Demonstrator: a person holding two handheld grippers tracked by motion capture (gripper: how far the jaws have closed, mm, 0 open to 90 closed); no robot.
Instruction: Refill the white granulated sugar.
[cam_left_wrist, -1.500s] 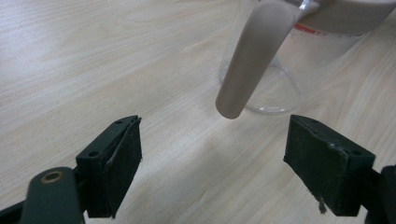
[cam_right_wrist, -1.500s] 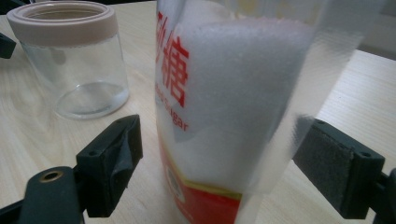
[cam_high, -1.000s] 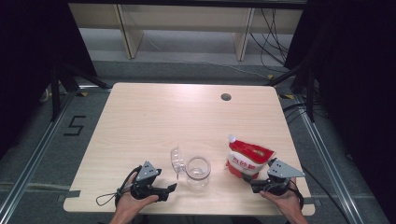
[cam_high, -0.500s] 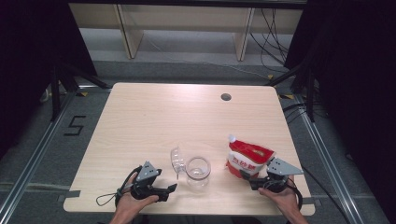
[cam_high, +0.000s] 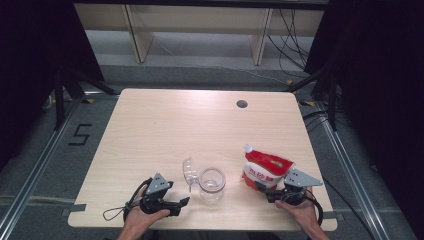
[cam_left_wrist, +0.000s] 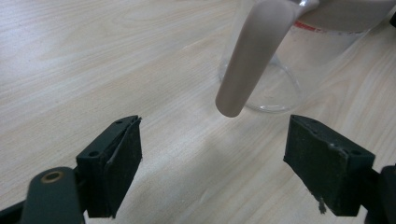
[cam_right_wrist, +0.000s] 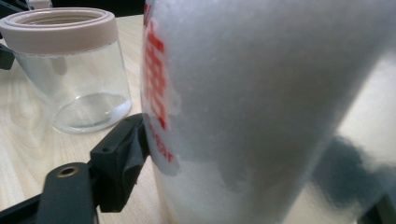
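Fingers (cam_left_wrist: 116, 163) of our left gripper (cam_high: 172, 204) stand spread over bare wood, a clear jar (cam_high: 211, 183) and scoop handle (cam_left_wrist: 252, 56) just ahead. Our right gripper (cam_high: 270, 192) pinches the red-and-white pouch (cam_high: 265, 170) near the desk's (cam_high: 200, 125) front edge; close up, white granules show inside.

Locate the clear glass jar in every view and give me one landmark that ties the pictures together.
High view: the glass jar stands near the table's front edge, between the two hand-held grippers.
Left gripper view: top right, ahead of the open jaws, partly behind the pale spoon handle.
Right gripper view: upper left, with its pale rim, left of the bag.
Shared landmark: the red and white bag, beside the jar; in the left gripper view just a strip of red print through the glass.
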